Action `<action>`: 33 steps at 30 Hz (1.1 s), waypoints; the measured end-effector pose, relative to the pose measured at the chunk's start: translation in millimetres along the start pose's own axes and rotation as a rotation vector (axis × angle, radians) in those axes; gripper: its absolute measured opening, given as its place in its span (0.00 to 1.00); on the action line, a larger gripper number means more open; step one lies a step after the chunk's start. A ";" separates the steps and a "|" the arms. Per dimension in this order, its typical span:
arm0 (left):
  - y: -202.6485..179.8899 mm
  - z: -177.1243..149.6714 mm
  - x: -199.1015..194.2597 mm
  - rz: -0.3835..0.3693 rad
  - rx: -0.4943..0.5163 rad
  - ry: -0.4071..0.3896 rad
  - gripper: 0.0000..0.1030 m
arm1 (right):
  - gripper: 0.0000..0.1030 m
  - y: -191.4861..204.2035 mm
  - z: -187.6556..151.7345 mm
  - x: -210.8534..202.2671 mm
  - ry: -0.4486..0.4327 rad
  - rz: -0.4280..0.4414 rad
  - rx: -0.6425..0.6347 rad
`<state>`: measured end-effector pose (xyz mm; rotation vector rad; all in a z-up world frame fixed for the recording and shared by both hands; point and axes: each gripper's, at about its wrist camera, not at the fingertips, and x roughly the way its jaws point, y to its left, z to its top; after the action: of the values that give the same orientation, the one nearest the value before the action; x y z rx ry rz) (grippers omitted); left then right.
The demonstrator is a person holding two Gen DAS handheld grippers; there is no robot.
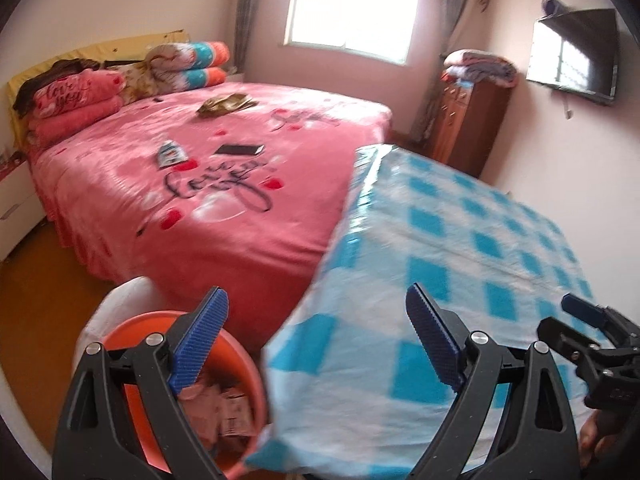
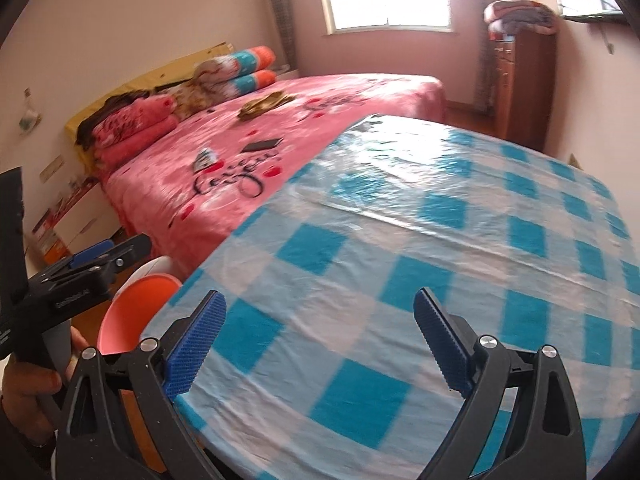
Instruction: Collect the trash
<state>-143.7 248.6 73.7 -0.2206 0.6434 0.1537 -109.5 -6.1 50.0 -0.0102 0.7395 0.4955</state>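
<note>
- Jaws on my left gripper (image 1: 316,340) stand spread wide, blue ribbed pads apart, nothing pinched between them and nothing touching them.
- Same story on my right gripper (image 2: 320,340): released, pads far apart, only the tablecloth showing in the gap.
- Below my left claw sits the orange trash bucket (image 1: 132,400), on the floor just beside the table edge; crumpled pink and white wrappers (image 1: 224,404) lie inside it.
- From the right wrist view I catch just the bucket's rim past the table corner, and my left hand (image 2: 28,396) wrapped round the other tool's handle.
- Under both claws stretches the table with its blue-and-white checked cloth (image 2: 400,260), glossy where the window hits it.
- Further off, on the pink bed (image 1: 240,220), loose items are lying: a small blue-and-white packet (image 1: 170,154) near the "Love" lettering, a dark flat rectangle (image 1: 239,149) just beside it, and an olive-gold crumpled piece (image 1: 226,104) further up toward the pillows.
- Both views are a bit smeared, so I can't tell what the dark flat thing is.
</note>
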 end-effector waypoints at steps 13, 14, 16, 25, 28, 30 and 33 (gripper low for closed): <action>-55.5 -6.2 -37.4 -0.135 0.094 -0.060 0.96 | 0.92 -57.0 -15.7 -56.6 -0.081 -0.160 0.076; -57.2 -7.1 -39.6 -0.140 0.098 -0.059 0.96 | 0.92 -58.8 -17.1 -60.1 -0.085 -0.167 0.081; -59.4 -8.5 -43.4 -0.148 0.106 -0.054 0.96 | 0.92 -60.1 -18.6 -64.8 -0.092 -0.176 0.086; -67.1 -14.5 -55.9 -0.165 0.132 -0.079 0.96 | 0.92 -64.0 -25.3 -82.6 -0.122 -0.211 0.102; -71.1 -16.4 -60.0 -0.173 0.142 -0.100 0.96 | 0.92 -65.0 -26.4 -84.9 -0.123 -0.219 0.106; -74.8 -16.7 -60.9 -0.176 0.153 -0.112 0.96 | 0.92 -64.7 -27.5 -87.0 -0.123 -0.229 0.104; -81.7 -14.8 -58.3 -0.187 0.170 -0.111 0.96 | 0.92 -64.8 -28.7 -93.0 -0.127 -0.252 0.099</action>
<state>-181.2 161.7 110.4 -0.1065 0.5198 -0.0679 -158.2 -108.5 78.4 0.0196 0.6269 0.2166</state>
